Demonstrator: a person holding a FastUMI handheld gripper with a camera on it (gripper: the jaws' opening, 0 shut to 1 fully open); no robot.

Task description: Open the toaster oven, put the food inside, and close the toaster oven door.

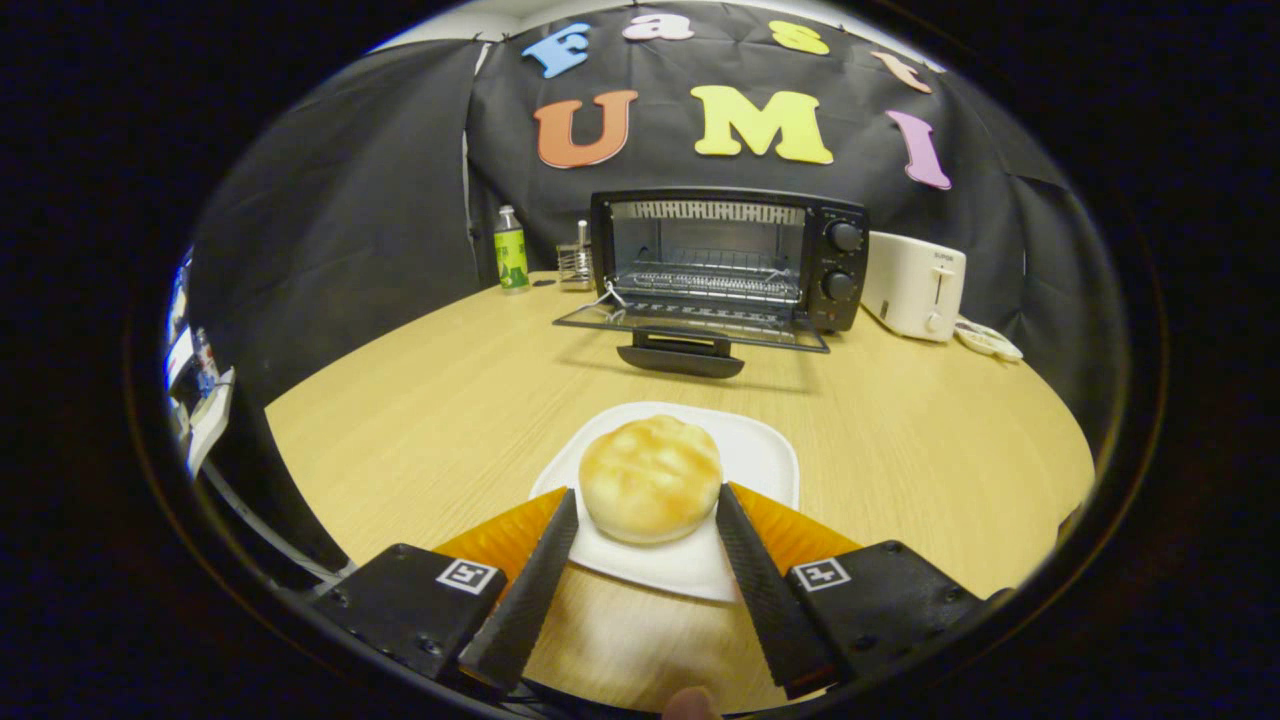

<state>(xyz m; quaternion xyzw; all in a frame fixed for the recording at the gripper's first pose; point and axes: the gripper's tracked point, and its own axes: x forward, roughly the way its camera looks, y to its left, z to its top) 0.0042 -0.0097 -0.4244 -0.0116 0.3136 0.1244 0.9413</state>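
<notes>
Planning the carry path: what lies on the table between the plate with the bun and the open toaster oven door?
In the gripper view, only bare table lies between the plate and the toaster oven door.

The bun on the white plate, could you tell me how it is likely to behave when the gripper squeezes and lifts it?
The bun looks puffy and rounded, so it is probably soft, light and likely to dent under a firm squeeze. Its domed, smooth-looking sides could slip upward out of the gripper, whose fingers flank it closely. The plate beneath seems smooth and might slide if nudged.
</notes>
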